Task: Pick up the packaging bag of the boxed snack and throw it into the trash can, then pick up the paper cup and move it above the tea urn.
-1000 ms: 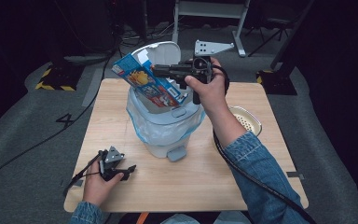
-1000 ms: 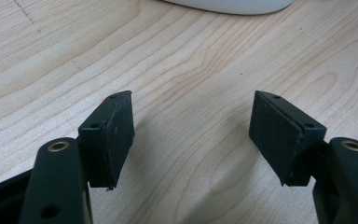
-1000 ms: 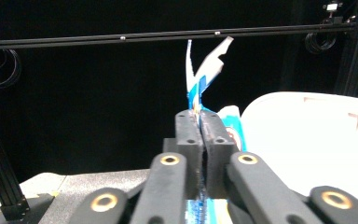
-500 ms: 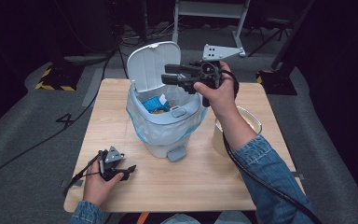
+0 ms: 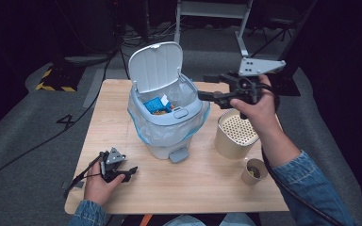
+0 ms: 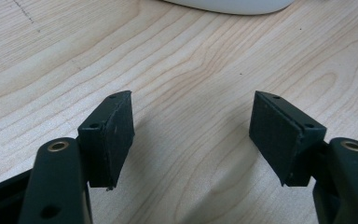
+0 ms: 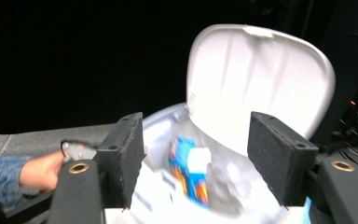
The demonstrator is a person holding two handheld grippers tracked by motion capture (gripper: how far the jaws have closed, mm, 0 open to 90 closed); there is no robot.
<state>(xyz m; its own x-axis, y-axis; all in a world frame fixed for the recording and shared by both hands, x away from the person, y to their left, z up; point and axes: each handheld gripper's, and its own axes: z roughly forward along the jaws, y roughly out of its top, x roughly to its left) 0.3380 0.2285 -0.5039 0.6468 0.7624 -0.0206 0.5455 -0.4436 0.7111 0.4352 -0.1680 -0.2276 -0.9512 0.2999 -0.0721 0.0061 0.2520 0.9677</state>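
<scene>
The blue packet (image 5: 156, 104) lies inside the bin (image 5: 167, 123), whose lid (image 5: 154, 66) stands open at mid-counter (image 5: 202, 179). My right gripper (image 5: 207, 87) hangs beside the bin's rim, jaws wide and empty. My left gripper (image 5: 128, 171) rests on the counter's near edge, jaws wide too.

Bright table, dark surroundings, slight blur

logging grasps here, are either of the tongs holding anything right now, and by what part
Nothing is held. The right tongs are open beside the bin, with the blue packet lying inside it. The left tongs are open over the table.
</scene>
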